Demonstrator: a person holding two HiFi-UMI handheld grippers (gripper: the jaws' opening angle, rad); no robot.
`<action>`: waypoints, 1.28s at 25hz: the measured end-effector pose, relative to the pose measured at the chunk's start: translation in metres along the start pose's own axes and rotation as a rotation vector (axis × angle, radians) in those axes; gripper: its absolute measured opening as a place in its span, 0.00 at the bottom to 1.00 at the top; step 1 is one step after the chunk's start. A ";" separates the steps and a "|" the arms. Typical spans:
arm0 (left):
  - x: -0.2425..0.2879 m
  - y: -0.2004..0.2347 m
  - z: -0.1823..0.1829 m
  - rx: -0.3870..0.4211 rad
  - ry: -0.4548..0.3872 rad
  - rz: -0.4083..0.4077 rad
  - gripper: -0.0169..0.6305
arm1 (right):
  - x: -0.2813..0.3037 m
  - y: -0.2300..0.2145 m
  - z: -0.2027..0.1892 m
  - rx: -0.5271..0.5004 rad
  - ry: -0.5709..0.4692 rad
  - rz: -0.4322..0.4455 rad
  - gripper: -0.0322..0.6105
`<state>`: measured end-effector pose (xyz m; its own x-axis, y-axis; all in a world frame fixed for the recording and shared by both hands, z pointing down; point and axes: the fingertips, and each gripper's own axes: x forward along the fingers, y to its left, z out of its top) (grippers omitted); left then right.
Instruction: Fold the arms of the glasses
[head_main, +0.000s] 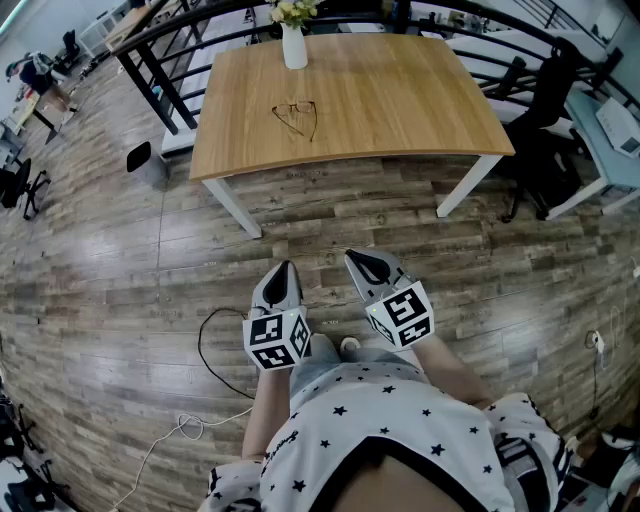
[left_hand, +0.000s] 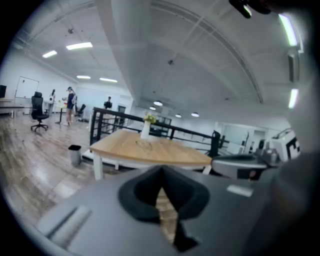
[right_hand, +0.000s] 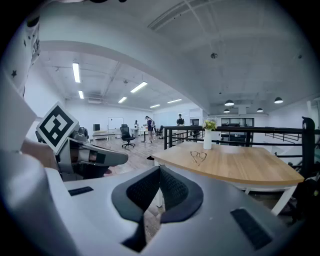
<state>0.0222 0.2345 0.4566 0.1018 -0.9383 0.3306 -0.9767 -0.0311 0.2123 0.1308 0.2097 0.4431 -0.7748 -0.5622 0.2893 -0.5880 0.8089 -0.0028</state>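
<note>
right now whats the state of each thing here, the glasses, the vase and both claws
glasses: lying on the table, arms unfolded, nothing touching them
vase: upright near the table's far edge, flowers in it
left claw: shut, empty, over the floor short of the table
right claw: shut, empty, beside the left claw

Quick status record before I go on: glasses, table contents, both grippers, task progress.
glasses: lying on the table, arms apparently unfolded, untouched
vase: white, holding flowers, at the table's far edge, apart from the glasses
left gripper: shut, empty, over the floor short of the table
right gripper: shut, empty, beside the left one
progress: folding not yet begun
</note>
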 end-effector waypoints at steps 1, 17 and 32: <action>-0.004 -0.003 0.000 0.000 -0.002 -0.003 0.04 | -0.004 0.001 -0.001 0.007 -0.004 -0.003 0.07; -0.016 -0.024 -0.008 -0.018 -0.004 -0.018 0.04 | -0.029 -0.002 -0.012 0.001 0.004 0.023 0.08; -0.004 -0.020 -0.012 -0.049 0.005 -0.004 0.04 | -0.013 -0.001 -0.011 0.016 -0.010 0.091 0.08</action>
<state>0.0435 0.2430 0.4621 0.1071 -0.9363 0.3344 -0.9659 -0.0182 0.2584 0.1442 0.2185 0.4501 -0.8272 -0.4885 0.2776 -0.5190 0.8537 -0.0442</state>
